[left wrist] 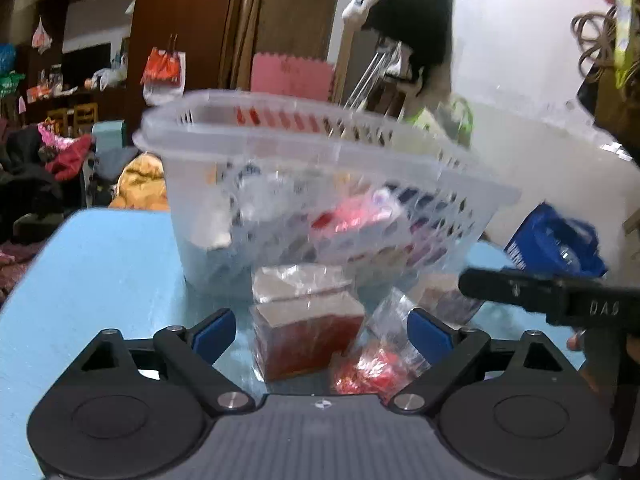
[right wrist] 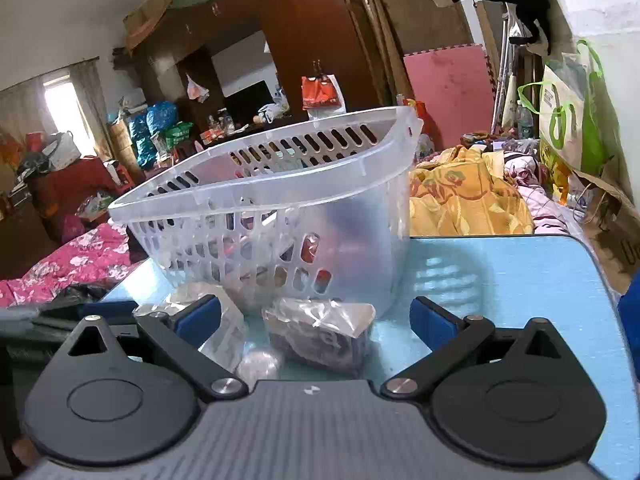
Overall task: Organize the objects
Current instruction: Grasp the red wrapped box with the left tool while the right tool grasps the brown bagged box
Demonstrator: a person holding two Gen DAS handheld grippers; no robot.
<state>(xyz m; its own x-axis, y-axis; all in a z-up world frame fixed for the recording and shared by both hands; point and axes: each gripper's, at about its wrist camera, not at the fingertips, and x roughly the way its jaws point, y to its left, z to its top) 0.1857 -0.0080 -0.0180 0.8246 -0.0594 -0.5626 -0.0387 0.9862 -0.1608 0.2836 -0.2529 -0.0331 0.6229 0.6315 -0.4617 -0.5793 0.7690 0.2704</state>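
Note:
A clear plastic basket [left wrist: 304,148] with slotted walls stands on the light blue table [left wrist: 104,264] and holds several small packets. My left gripper [left wrist: 322,336] is open, its jaws on either side of a reddish-brown wrapped block [left wrist: 308,340] and a clear bag of red bits [left wrist: 372,364] that lie in front of the basket. In the right wrist view my right gripper [right wrist: 316,320] is open just before the basket [right wrist: 280,184], with a dark purple wrapped packet [right wrist: 320,336] between its fingers and a clear bag [right wrist: 224,332] by the left finger.
The black arm of the other gripper [left wrist: 552,292] reaches in from the right in the left wrist view. A blue bag [left wrist: 556,244] lies at the table's right. Bedding [right wrist: 464,196] and a cluttered room lie beyond the table [right wrist: 520,276].

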